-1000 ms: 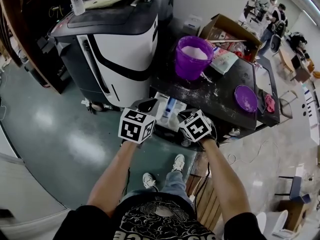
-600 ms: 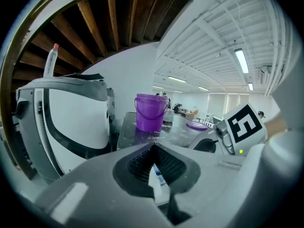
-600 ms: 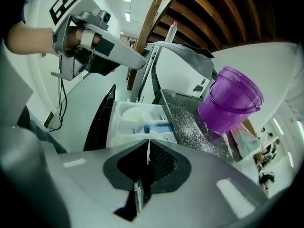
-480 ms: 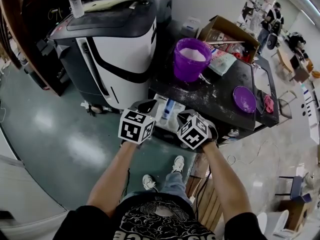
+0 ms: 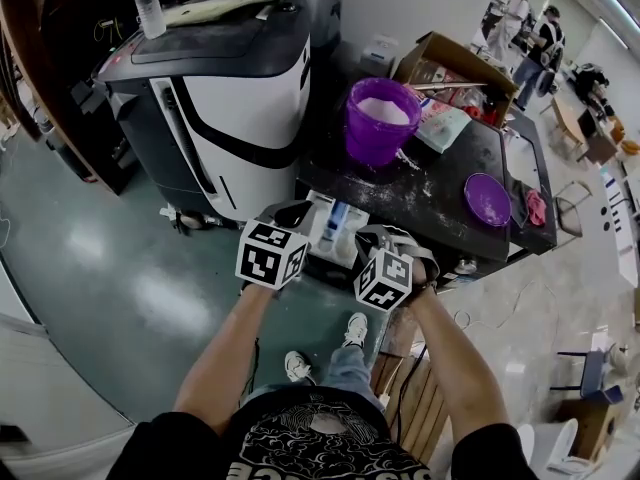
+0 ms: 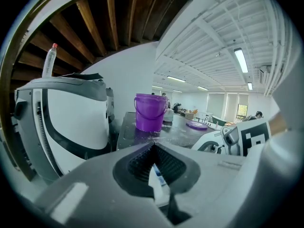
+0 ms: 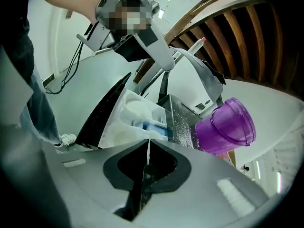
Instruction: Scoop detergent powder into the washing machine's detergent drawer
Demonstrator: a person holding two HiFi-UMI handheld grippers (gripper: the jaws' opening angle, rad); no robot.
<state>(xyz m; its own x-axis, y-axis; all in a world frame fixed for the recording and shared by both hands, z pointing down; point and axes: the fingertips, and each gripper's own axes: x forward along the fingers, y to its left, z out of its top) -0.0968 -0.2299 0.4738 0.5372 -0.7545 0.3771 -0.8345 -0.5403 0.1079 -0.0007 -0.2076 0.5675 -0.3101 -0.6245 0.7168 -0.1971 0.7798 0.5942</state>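
Note:
A purple bucket [image 5: 382,118] of white powder stands on a dark, powder-dusted top [image 5: 440,193]. From the front of that top a white detergent drawer [image 5: 335,226] with a blue insert is pulled out. My left gripper [image 5: 290,211] hovers just left of the drawer, and its jaws are shut on nothing. My right gripper [image 5: 372,234] sits at the drawer's right side, also shut and empty. The left gripper view has the bucket [image 6: 150,112] beyond the closed left gripper [image 6: 153,147]. The right gripper view looks over the closed right gripper [image 7: 148,141] onto the drawer [image 7: 137,118] and bucket [image 7: 225,126]. No scoop shows.
A white and black machine [image 5: 235,88] with a water bottle [image 5: 147,3] on top stands to the left. A purple lid [image 5: 490,198] lies on the dark top, and a cardboard box [image 5: 450,63] is behind it. People [image 5: 520,13] stand far off. My shoes [image 5: 355,326] are below the drawer.
The right gripper has dropped a little toward me and rolled, so its marker cube sits lower. The left gripper has stayed put.

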